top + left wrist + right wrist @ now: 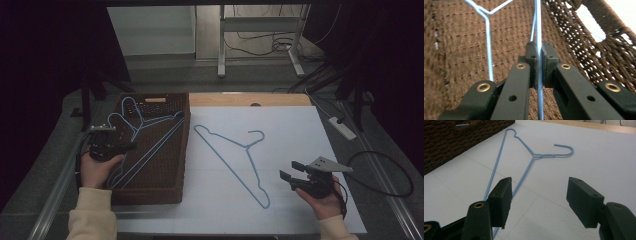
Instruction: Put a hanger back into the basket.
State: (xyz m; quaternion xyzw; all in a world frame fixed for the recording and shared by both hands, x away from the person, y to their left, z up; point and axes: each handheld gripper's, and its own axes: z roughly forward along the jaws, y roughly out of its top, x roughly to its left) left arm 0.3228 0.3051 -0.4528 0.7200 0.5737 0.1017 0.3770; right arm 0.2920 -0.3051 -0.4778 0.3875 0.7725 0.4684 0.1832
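A brown woven basket [184, 150] stands at the left of the white table top [300, 135]. Blue wire hanger [150, 137] lies inside it, slanting across the floor. My left gripper [130, 146] reaches in from the basket's left side and is shut on one thin blue wire [538, 25], which runs straight between its pads [532, 53]; a forked stretch of blue wire [487, 37] lies beside it on the weave. A second blue hanger [235, 160] lies flat on the white top. My right gripper [292, 171] stands open just right of that hanger [529, 166], with nothing between its fingers.
A white power strip [342, 127] and a looping black cable [385, 172] lie off the table's right side. A wooden strip [250, 99] borders the far edge. The basket's handle opening [594, 27] shows close to my left jaws.
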